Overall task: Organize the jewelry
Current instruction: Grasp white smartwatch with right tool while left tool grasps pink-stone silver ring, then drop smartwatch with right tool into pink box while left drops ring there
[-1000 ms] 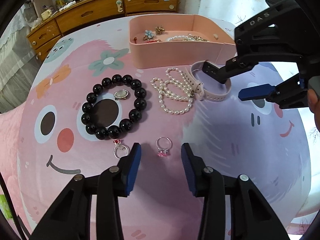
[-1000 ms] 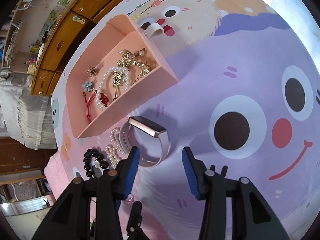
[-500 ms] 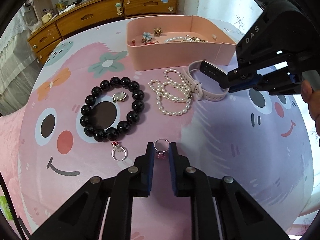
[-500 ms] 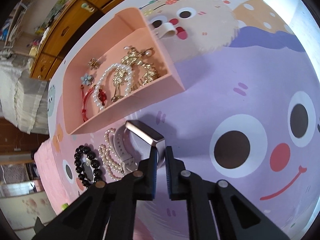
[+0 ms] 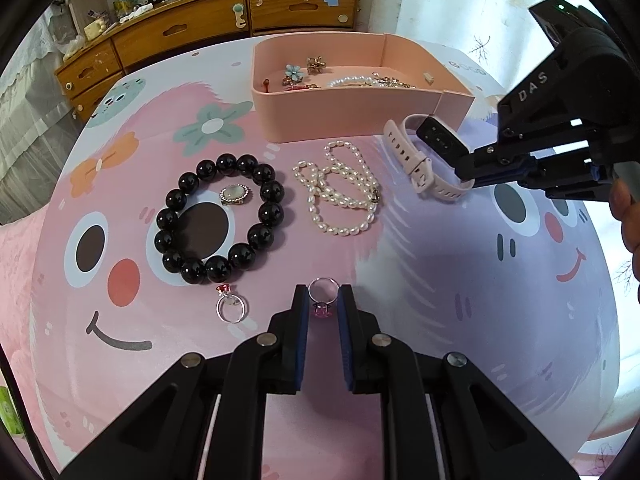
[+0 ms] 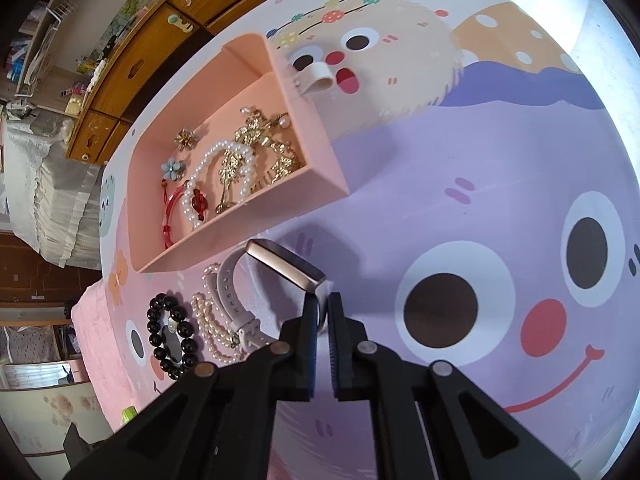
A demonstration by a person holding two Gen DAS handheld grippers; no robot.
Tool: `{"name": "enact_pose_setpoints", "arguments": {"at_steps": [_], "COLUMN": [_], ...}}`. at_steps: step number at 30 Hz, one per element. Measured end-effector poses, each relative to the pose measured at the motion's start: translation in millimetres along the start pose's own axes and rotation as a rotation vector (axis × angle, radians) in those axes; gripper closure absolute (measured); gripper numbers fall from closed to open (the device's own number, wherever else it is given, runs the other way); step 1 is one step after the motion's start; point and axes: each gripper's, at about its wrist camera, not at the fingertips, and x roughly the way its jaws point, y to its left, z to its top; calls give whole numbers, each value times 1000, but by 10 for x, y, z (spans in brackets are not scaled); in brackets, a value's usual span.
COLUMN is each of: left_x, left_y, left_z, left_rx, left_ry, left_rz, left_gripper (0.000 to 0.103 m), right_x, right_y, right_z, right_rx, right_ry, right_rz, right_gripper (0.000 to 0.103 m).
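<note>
A: Why is your left tool [image 5: 322,307] pinched so narrow over the pink ring [image 5: 322,300]?

B: You have it clamped across the band, stone toward you, because a ring lying flat on the bench [image 5: 440,280] gives only its thin edge to grip. It looks to be resting on the cloth, not lifted.

A: And your right tool [image 6: 322,308]?

B: You have closed it on the watch [image 6: 280,268] strap just beside the case, where the band is thin enough to squeeze. The watch stands on edge right by the box [image 6: 320,184], so the carry is short.

A: Why take both at once?

B: Probably so both go into the box together; it already holds pearls and gold pieces. The beads [image 5: 220,220], the necklace [image 5: 340,196] and the red ring [image 5: 230,306] wait outside on the bench.

A: Any risk?

B: The ring may twist out of your grip.
</note>
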Motion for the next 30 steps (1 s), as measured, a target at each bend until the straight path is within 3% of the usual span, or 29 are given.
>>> {"name": "enact_pose_setpoints", "arguments": {"at_steps": [9,18,30], "left_x": [-123,-394,-444], "left_y": [5,-11,-10], "left_z": [184,526,1064], "left_rx": [21,69,92], "left_ry": [-14,-109,-235], "left_rz": [-14,-17,15], "left_gripper": [91,91,91], "right_x": [-268,-576,-673], "right_y": [-4,46,194], "right_z": [-38,-43,129], "right_rx": [-15,-77,-146], "right_ry": [-117,-309,-450], "right_rz": [9,1,10], "right_gripper": [99,98,98]}}
